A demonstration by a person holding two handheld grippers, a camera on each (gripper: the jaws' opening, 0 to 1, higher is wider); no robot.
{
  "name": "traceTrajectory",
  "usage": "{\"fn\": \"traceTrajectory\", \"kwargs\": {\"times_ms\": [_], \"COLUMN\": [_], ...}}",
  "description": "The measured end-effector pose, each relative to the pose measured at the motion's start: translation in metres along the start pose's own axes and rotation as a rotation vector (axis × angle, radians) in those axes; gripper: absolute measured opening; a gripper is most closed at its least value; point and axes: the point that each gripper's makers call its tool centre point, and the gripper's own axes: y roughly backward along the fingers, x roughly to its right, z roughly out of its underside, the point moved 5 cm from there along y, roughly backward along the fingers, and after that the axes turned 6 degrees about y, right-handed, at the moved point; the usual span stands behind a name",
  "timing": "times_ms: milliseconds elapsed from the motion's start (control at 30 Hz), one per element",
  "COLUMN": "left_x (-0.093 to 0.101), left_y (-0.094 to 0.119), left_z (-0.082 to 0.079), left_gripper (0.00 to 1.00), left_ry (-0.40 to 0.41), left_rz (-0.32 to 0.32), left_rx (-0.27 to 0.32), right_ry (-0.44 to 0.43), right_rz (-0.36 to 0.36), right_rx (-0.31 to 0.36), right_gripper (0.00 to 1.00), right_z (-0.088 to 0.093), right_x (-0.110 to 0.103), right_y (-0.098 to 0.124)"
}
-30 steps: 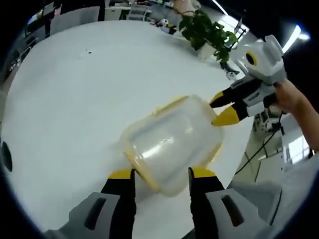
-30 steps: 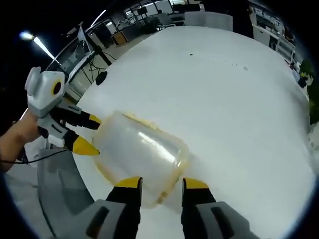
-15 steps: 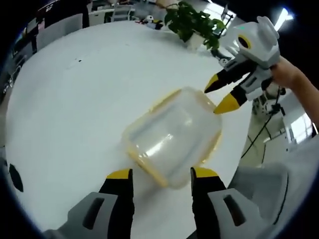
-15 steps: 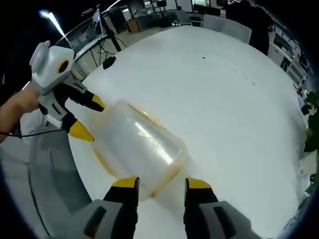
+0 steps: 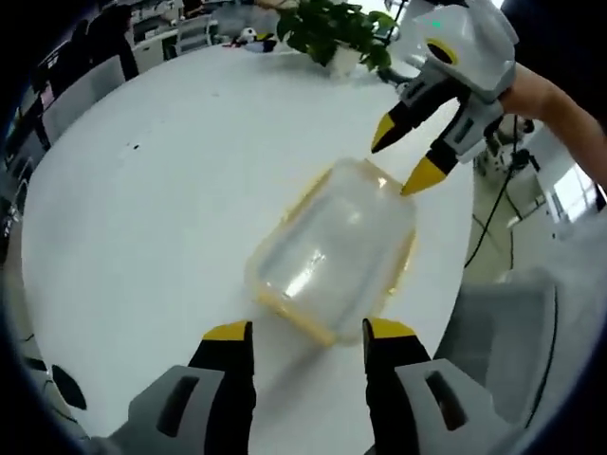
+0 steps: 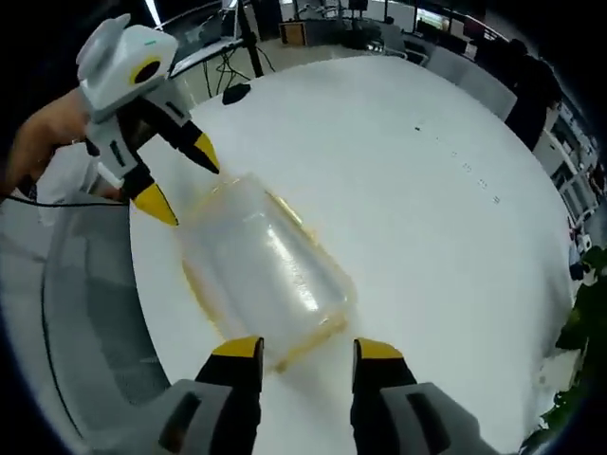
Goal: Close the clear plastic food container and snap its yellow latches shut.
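Container (image 5: pixel 332 261) sits mid-frame on the white table (image 5: pixel 152 190), lid on. Both claws have backed off since a second ago: left gripper (image 5: pixel 308 334) and right gripper (image 6: pixel 296 349) gape open, holding nothing. Looks like latches come next.

White round table (image 5: pixel 142 218); clear container (image 5: pixel 332 251) on it.

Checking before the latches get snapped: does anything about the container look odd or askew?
Nothing looks spilled or damaged. The clear container rests on the white table near its edge, apparently bottom-up with the yellow-trimmed rim down. Both grippers, left and right, are open, one at each end.
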Motion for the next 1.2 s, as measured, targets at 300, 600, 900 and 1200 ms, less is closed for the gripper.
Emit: {"fn": "traceTrajectory", "kwargs": {"times_ms": [300, 600, 900, 1200], "left_x": [0.002, 0.010, 0.016, 0.024], "left_y": [0.008, 0.011, 0.009, 0.004], "left_z": [-0.016, -0.023, -0.029, -0.036], "left_gripper": [0.42, 0.43, 0.38, 0.38], "left_ry": [-0.161, -0.305, -0.410, -0.504], "left_rz": [-0.036, -0.022, -0.004, 0.013], "left_rx": [0.003, -0.050, -0.086, -0.105], "right_ry": [0.098, 0.220, 0.305, 0.366], "right_rz": [-0.013, -0.062, -0.089, -0.128], "right_rx": [-0.022, -0.042, -0.038, -0.042], "right_gripper": [0.34, 0.35, 0.34, 0.34], "right_z": [-0.005, -0.009, -0.014, -0.018], "right_x": [0.000, -0.007, -0.009, -0.012], "right_y": [0.002, 0.003, 0.005, 0.004]}}
